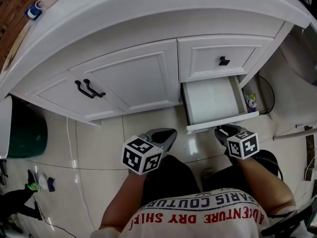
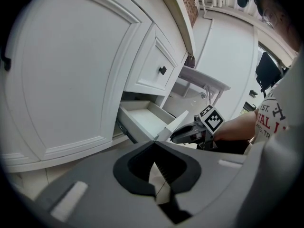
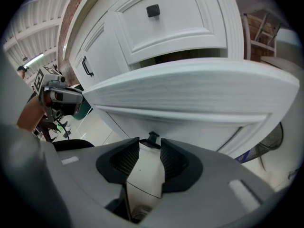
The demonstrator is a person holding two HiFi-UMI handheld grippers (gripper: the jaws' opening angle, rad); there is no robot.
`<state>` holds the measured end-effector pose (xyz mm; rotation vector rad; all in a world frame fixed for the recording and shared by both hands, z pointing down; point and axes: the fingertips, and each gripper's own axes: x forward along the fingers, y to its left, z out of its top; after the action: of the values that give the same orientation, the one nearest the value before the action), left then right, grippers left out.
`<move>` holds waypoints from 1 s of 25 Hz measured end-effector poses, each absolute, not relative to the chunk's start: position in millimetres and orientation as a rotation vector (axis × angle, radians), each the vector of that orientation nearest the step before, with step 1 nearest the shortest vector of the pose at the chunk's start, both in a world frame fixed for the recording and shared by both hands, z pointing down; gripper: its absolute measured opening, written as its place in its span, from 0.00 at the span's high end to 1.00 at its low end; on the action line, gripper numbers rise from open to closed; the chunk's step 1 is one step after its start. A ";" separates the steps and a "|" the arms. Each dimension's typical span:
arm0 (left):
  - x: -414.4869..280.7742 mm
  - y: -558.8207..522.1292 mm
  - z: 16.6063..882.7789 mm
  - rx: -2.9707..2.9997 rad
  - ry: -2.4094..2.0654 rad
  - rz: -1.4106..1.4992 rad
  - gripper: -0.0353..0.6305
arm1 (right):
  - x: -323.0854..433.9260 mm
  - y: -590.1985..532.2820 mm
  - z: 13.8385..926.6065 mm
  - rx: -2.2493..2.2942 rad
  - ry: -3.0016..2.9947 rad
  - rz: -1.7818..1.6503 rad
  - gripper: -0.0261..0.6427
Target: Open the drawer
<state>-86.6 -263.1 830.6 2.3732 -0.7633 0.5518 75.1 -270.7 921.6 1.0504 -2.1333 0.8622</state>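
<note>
The lower white drawer [image 1: 212, 102] of the cabinet stands pulled out and shows an empty inside. Its front panel [image 3: 190, 91] fills the right gripper view. My right gripper [image 3: 152, 144] is at the panel's small black knob [image 3: 153, 137], which sits between the jaw tips, and the jaws are closed on it. In the head view this gripper [image 1: 225, 131] sits just under the panel's edge. My left gripper [image 1: 163, 138] hangs over the floor tiles left of the drawer. It is shut with nothing in it [image 2: 155, 141].
Above the open drawer is a closed drawer with a black knob [image 1: 224, 60]. To the left are cabinet doors with black handles [image 1: 89, 89]. A green bin [image 1: 25, 135] stands at the far left. A cable and small packets [image 1: 251, 102] lie right of the drawer.
</note>
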 end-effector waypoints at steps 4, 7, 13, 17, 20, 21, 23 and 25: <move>-85.4 -260.6 830.7 2.375 -0.762 0.564 0.97 | 75.0 -266.8 921.4 1.038 -2.138 0.856 0.75; -85.0 -260.7 830.2 2.376 -0.764 0.565 0.97 | 75.4 -264.1 921.2 1.025 -2.138 0.843 0.75; -84.2 -262.1 831.0 2.375 -0.759 0.565 0.97 | 76.7 -260.1 920.9 1.012 -2.131 0.810 0.75; -82.8 -262.8 831.0 2.377 -0.749 0.563 0.97 | 77.2 -258.5 920.9 1.004 -2.120 0.788 0.76; -83.4 -263.4 830.3 2.380 -0.743 0.558 0.97 | 76.8 -254.4 920.5 0.996 -2.112 0.783 0.76; -83.6 -264.1 830.5 2.380 -0.743 0.556 0.97 | 77.1 -253.7 920.5 0.996 -2.111 0.781 0.76; -83.5 -265.1 831.6 2.381 -0.741 0.555 0.97 | 78.0 -253.0 920.5 1.001 -2.107 0.778 0.76; -82.9 -264.9 833.4 2.380 -0.736 0.556 0.97 | 78.5 -253.0 920.9 1.000 -2.105 0.775 0.76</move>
<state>-82.9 -264.9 833.4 2.3796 -0.7358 0.5564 78.5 -253.0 920.9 1.0005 -2.1052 0.7752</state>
